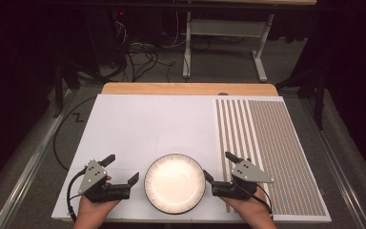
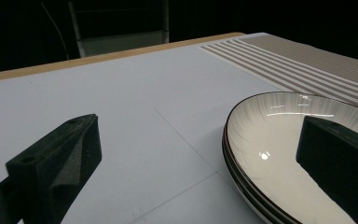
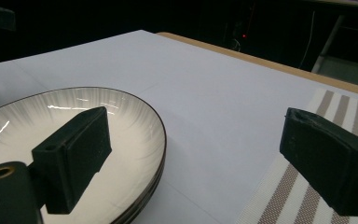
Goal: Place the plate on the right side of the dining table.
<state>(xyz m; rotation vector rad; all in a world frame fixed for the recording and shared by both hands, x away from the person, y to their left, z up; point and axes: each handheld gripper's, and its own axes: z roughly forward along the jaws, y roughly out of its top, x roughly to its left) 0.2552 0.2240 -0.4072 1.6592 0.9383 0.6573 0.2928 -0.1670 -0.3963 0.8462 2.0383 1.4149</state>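
I have both tongs spread wide, holding nothing: left tongs (image 1: 122, 169) and right tongs (image 1: 218, 166) flank the plates (image 1: 175, 183) on the desk (image 1: 143, 124).

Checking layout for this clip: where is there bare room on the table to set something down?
The white sheet is bare from the wooden far edge to the plates, left of the striped mat, also bare. Crowded near edge: left claw and right claw flank the plates.

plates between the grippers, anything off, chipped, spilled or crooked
Nothing stands out. The plates sit stacked evenly, rims aligned, empty and unchipped as far as shown, flat on the white board. The left gripper and right gripper flank them, jaws open.
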